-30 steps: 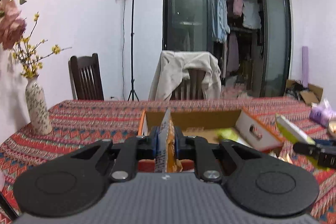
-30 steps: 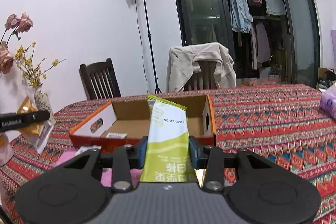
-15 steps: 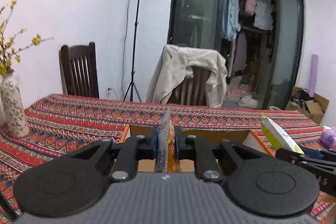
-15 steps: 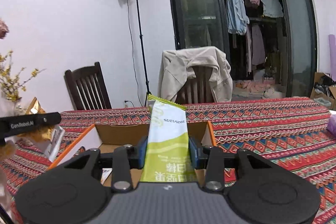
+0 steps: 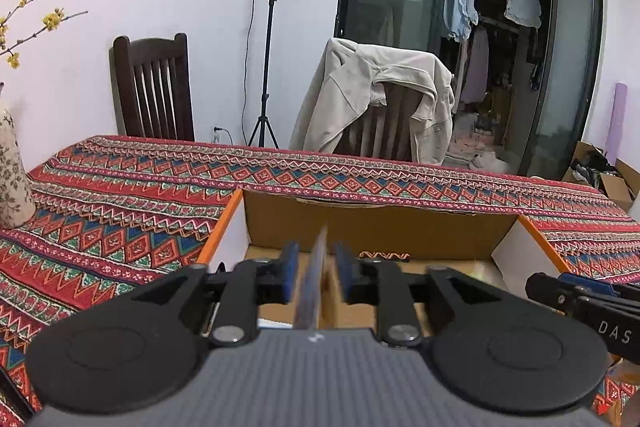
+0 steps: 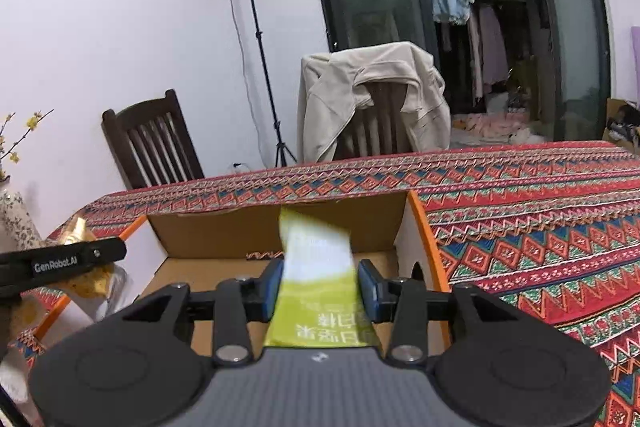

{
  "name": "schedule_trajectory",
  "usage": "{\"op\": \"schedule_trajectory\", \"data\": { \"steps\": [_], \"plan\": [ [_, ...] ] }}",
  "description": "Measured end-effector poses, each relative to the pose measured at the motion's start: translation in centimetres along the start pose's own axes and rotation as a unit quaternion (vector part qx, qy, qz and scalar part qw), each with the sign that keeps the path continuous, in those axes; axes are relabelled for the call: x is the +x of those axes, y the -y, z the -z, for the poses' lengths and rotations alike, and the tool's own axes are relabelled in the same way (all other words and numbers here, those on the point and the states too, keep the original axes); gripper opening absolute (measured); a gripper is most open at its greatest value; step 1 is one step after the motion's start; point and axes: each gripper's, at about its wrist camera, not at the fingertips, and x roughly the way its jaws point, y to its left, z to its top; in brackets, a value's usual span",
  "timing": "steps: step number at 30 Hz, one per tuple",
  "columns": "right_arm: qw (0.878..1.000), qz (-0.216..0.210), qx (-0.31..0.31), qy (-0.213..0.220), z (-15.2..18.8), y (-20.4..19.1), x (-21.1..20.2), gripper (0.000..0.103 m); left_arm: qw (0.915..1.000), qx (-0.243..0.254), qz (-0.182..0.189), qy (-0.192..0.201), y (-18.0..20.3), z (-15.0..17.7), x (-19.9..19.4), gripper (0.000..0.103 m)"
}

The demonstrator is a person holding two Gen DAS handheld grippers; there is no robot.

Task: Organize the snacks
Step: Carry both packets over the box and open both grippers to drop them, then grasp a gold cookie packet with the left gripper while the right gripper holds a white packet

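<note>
An open cardboard box [image 5: 360,227] with orange rims lies on the patterned tablecloth, right below both grippers. My left gripper [image 5: 316,269] hangs over it and its jaws are opening. A thin orange snack packet [image 5: 314,279] stands edge-on and blurred between the blue pads, with a gap on each side. My right gripper [image 6: 320,277] is shut on a green and white snack packet [image 6: 316,259], which points into the box [image 6: 224,235]. In the right wrist view the orange packet [image 6: 90,281] shows at the left, below a black finger [image 6: 76,259] of the left gripper.
A flowered vase [image 5: 12,179] stands on the tablecloth [image 5: 120,211] at the left. Behind the table are a dark wooden chair [image 5: 154,87], a chair draped with a beige jacket [image 5: 376,99] and a light stand [image 5: 268,27]. Cardboard boxes [image 5: 600,171] sit on the floor at the right.
Both grippers have moved forward over the box and a little down. The left jaws have parted from the orange packet. The right gripper still clamps the green packet.
</note>
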Motion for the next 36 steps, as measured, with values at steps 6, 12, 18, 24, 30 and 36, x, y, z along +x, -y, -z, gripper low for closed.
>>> {"op": "schedule_trajectory", "data": {
  "steps": [6, 12, 18, 24, 30, 36],
  "plan": [
    [1.000, -0.008, 0.004, 0.007, 0.2, 0.5, -0.7, 0.089, 0.9992, -0.018, -0.017, 0.032, -0.2, 0.0, -1.4, 0.103],
    [1.000, -0.013, 0.009, 0.016, 0.2, 1.0, -1.4, 0.103, 0.9991, -0.034, -0.013, 0.021, -0.8, -0.2, -2.1, 0.103],
    [0.999, -0.014, -0.004, 0.035, 0.2, 0.5, -4.3, 0.103, 0.9985, -0.046, -0.004, 0.030, -1.3, -0.8, -5.4, 0.103],
    [0.999, -0.020, -0.027, 0.038, 1.4, 0.2, -8.4, 0.103, 0.9987, -0.030, 0.007, 0.041, -1.9, 0.3, -9.4, 0.103],
    [0.998, -0.022, -0.049, 0.017, 4.2, -0.1, -11.0, 0.103, 0.9993, -0.014, 0.005, 0.033, -2.8, 2.9, -11.9, 0.103],
    [0.997, -0.004, -0.081, 0.000, 7.4, -1.3, -11.9, 0.103, 0.9998, 0.003, -0.009, 0.016, -3.8, 6.0, -13.1, 0.103]
  ]
}}
